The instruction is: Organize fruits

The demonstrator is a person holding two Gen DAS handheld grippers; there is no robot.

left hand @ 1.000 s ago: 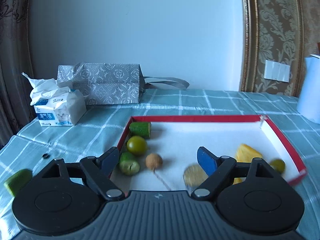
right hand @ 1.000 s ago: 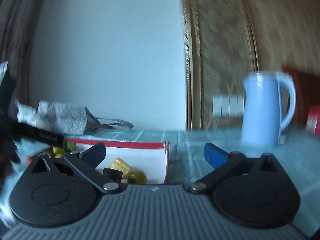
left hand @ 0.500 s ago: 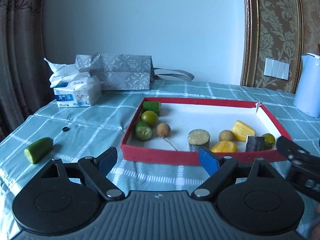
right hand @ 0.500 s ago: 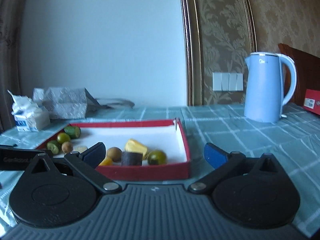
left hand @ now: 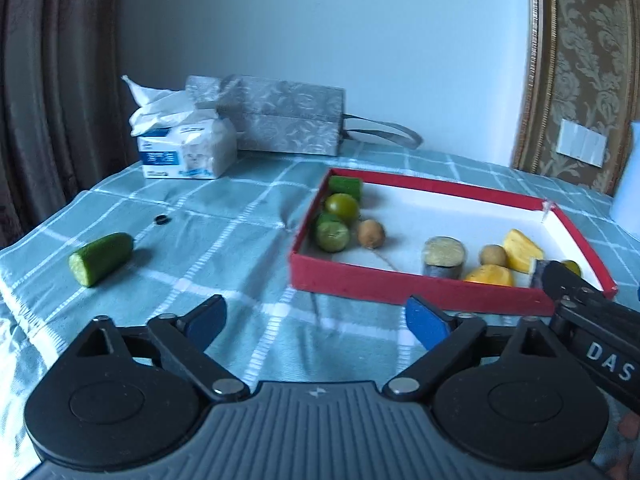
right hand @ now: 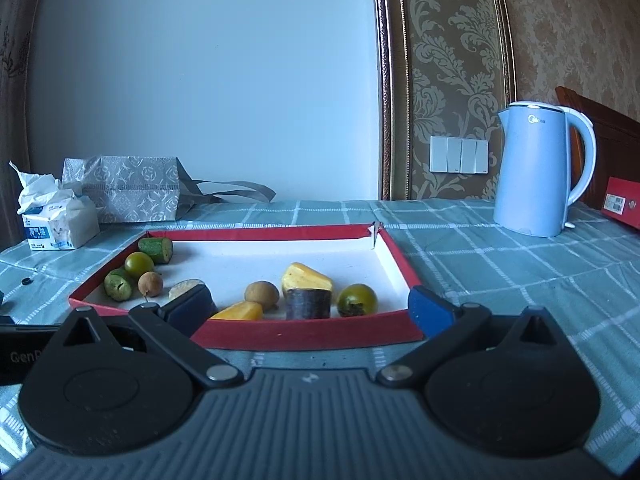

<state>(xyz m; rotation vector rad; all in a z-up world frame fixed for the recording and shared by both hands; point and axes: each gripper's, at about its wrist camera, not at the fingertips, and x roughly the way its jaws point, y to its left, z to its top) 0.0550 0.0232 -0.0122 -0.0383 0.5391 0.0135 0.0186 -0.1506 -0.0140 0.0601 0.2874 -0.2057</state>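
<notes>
Left wrist view: the left gripper [left hand: 316, 320] hangs over bare checked tablecloth [left hand: 224, 240] with its jaws spread wide and nothing between them. A cut cucumber piece [left hand: 101, 258] lies alone on the cloth, well apart from the red tray [left hand: 400, 286] and to its left; a small dark ring [left hand: 162, 220] sits beyond it. Open cloth runs between the cucumber and the tray's near-left corner.

In the right wrist view, the right gripper [right hand: 310, 310] is likewise open and empty, held just before the tray's near wall [right hand: 304, 334]. Inside the white-floored tray, a second cucumber piece [right hand: 157, 250], two green round fruits [right hand: 139, 265] and a brown longan [right hand: 150, 283] cluster at the left end. A dark-skinned cut piece [right hand: 308, 303], yellow wedges [right hand: 306, 278], another longan [right hand: 262, 294] and a green fruit [right hand: 356, 300] crowd the near right; the far half of the floor is bare.

A tissue pack [right hand: 60, 220] and a patterned grey bag [right hand: 132, 194] stand at the back left, a pale blue kettle [right hand: 536, 168] at the right, near the wallpapered wall.
</notes>
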